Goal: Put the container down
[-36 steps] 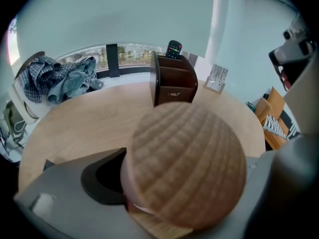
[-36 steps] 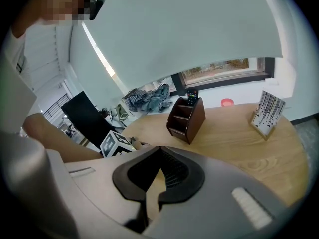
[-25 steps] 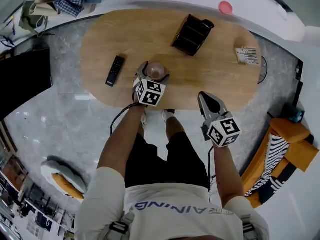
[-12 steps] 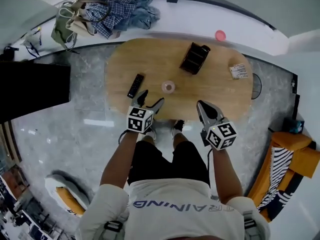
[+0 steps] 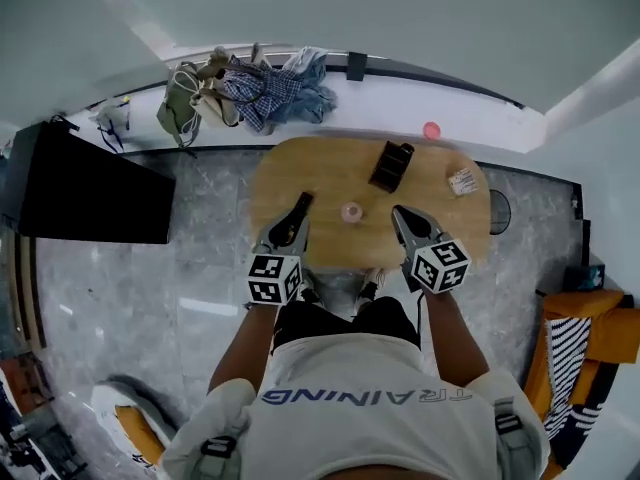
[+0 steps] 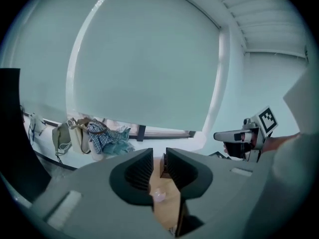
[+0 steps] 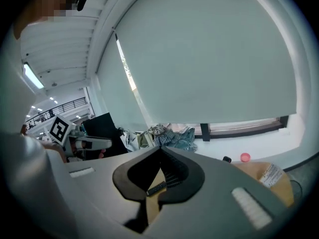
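Note:
The container (image 5: 351,212), a small clear pinkish cup, stands alone on the oval wooden table (image 5: 330,168), near its front edge. My left gripper (image 5: 298,206) hangs to the container's left, apart from it. Its jaws are closing, down to a narrow gap with nothing between them. In the left gripper view the container (image 6: 159,195) shows low down, beyond the left gripper (image 6: 159,166). My right gripper (image 5: 400,213) hovers to the container's right, shut and empty. In the right gripper view its jaws (image 7: 160,151) meet at the tips.
A black organiser (image 5: 391,166) and a printed packet (image 5: 462,181) sit on the table's far right. A black remote (image 7: 156,188) lies on the table's left part. Bags and clothes (image 5: 250,83) pile on the sill, with a pink object (image 5: 431,130) further along. A black screen (image 5: 85,188) stands at left.
The left gripper let go of the container, drew back toward the person and narrowed its jaws. The container stays on the table. The head view rose, so the table looks smaller.

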`<state>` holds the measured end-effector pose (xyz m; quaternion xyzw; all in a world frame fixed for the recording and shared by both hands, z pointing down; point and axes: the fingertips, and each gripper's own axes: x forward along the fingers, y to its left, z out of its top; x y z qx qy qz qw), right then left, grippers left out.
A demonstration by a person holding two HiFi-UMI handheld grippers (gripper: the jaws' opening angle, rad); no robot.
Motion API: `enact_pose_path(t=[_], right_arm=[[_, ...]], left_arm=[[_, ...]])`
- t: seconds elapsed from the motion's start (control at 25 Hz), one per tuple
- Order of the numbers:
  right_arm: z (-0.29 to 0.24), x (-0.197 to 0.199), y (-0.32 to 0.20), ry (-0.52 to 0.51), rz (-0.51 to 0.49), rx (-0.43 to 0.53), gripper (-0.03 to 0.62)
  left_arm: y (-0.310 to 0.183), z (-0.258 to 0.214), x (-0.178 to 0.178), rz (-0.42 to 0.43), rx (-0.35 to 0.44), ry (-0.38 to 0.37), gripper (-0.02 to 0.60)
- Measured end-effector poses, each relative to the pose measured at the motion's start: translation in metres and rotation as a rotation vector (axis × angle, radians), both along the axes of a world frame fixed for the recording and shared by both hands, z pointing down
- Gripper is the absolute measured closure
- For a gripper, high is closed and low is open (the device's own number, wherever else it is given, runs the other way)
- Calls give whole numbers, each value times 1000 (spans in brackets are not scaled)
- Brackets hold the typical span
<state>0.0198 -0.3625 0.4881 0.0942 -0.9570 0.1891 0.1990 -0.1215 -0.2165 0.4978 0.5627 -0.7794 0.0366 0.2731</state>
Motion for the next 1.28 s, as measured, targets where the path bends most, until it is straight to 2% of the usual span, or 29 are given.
enact_pose_path(t=[0.2, 0.36, 0.52, 0.68, 0.84, 1.28], right_arm=[[-67, -12, 5, -74, -13, 71, 580], [-120, -20, 2, -158, -13, 134, 580], [-174, -15, -1, -265, -1, 201, 580], [-201, -13, -3, -301, 1, 247, 582], [-205, -15, -4, -294, -1, 272, 582], [-207, -14, -14, -306, 7, 269, 581]], left_arm=[[13, -75, -6, -57, 97, -41, 564], [7, -125, -11, -71, 156, -106, 579], [-3, -172, -6, -49, 215, -204, 580], [-12, -208, -1, -12, 270, -253, 580], [-21, -215, 0, 17, 277, -264, 580], [-32, -213, -2, 27, 274, -251, 580]])
